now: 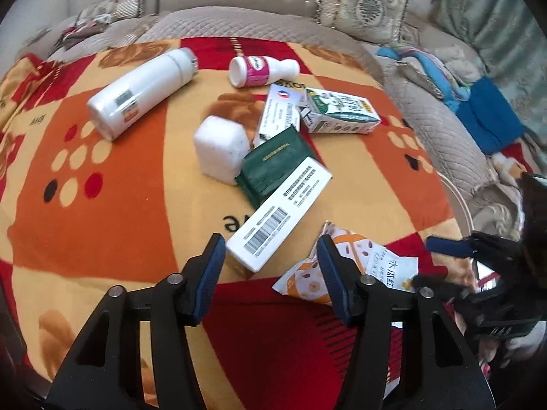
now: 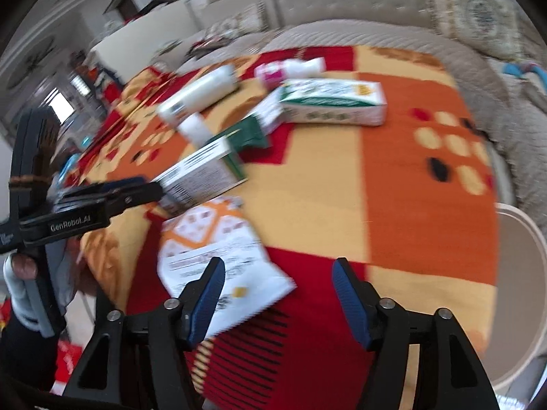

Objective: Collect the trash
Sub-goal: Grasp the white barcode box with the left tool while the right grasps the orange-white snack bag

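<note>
Trash lies on a red, orange and yellow blanket [image 1: 119,205]: a white box with a barcode [image 1: 278,212], a dark green box [image 1: 277,164], a white foam block [image 1: 220,150], a green-and-white carton [image 1: 338,111], a small pink-label bottle [image 1: 261,68], a long white bottle [image 1: 140,92] and an orange-white snack wrapper [image 1: 369,266]. My left gripper [image 1: 270,259] is open and empty just in front of the barcode box. My right gripper [image 2: 278,282] is open and empty, its left finger over the snack wrapper [image 2: 222,259].
A beige quilted sofa with patterned cushions [image 1: 362,3] lies behind the blanket. Blue cloth [image 1: 485,116] is piled at the right. A white round rim [image 2: 523,273] sits past the blanket's right edge. The right gripper shows at the left view's right edge [image 1: 485,273].
</note>
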Tool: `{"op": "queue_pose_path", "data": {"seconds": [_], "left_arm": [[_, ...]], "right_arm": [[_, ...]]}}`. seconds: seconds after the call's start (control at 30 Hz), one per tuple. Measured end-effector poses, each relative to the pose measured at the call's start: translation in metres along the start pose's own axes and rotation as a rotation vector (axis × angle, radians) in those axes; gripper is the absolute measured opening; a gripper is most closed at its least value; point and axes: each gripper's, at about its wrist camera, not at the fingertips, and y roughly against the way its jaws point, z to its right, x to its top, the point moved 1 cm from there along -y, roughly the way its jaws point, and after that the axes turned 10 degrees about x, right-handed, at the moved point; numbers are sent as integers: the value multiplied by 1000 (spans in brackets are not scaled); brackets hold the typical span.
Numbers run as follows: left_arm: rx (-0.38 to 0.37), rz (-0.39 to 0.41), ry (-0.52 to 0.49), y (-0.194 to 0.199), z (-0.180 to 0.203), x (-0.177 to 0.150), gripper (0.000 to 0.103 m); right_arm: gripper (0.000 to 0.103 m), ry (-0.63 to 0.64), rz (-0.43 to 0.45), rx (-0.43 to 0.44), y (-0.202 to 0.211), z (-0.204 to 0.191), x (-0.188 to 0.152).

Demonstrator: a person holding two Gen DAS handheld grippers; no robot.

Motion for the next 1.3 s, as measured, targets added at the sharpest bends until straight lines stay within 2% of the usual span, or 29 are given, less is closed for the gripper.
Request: {"op": "queue_pose_path", "data": {"seconds": [0.13,0.27,0.4,0.73,0.87,0.9,0.93,1.0,1.03,1.2,1.3], "left_arm": [[-10,2,-41,1,0,6,58],[-8,-11,-51,0,-6,10,58],[-7,-23,-49,-1,-11,11,58],[16,-43,-69,-14,-9,13,58],[16,-67,-66,-25,-7,12,58],[13,-68,-64,-26,-7,12,58],[11,-68,-63,-26,-6,12,58],[4,-64,-66,-26,-3,14,58],[3,-61,-68,-27,-1,15,58],[24,-57,-94,-34,14,19,58],[40,-57,-105,-40,22,20,58]], "right_arm": [[64,88,-60,33,-22,-19,5],[65,88,-84,86,-32,-21,11],[78,106,-93,150,-35,-27,15],[84,177,-152,116,-64,-40,21],[84,191,-163,48,-78,-36,13],[79,193,-139,41,-75,-35,12],[63,178,-116,44,-71,-32,11],[39,127,-100,74,-63,-23,10],[33,109,-86,79,-58,-18,9],[23,63,-22,50,-30,2,-5],[23,9,-4,15,-20,16,-14]]}}
